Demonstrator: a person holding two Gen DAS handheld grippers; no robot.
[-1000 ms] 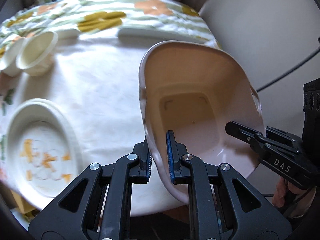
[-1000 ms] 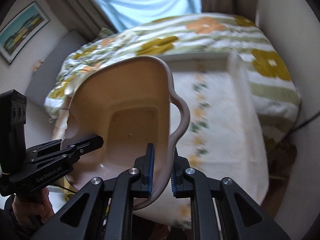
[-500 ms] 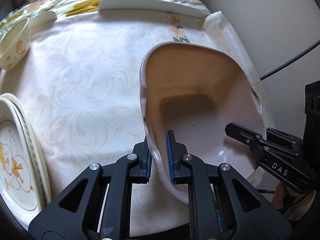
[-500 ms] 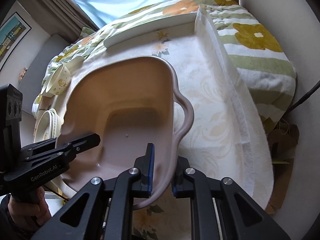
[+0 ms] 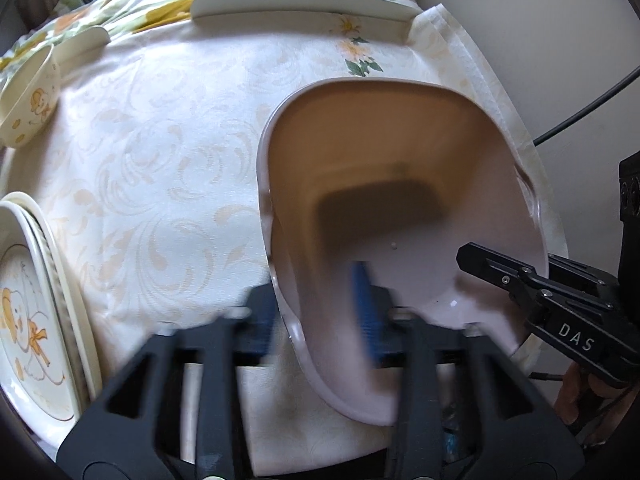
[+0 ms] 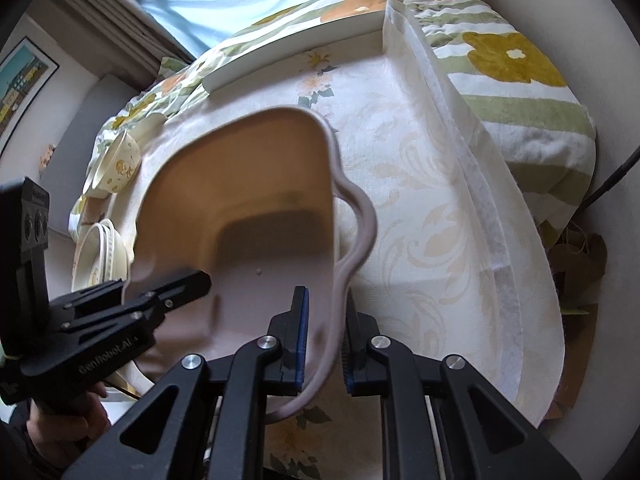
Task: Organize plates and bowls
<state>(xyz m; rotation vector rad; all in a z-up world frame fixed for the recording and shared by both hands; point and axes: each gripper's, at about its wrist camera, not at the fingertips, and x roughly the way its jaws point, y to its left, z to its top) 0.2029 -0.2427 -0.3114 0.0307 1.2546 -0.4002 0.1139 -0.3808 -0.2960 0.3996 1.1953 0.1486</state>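
One pinkish-beige plastic basin with wavy handles sits low over the cream damask tablecloth, at that cloth's right-hand part, between two grippers. The left gripper straddles the basin's left rim; its jaws look parted a little, one pad outside the wall and one inside, but the view is motion-blurred and whether they press the wall cannot be told. The right gripper straddles the opposite rim beside the handle, with gaps showing on both sides of the wall, so its jaws are slightly spread and not clamped. Left of the basin lies a stack of at least two duck-printed plates. Beyond the plates, one tilted duck-printed bowl rests at the cloth's far-left edge.
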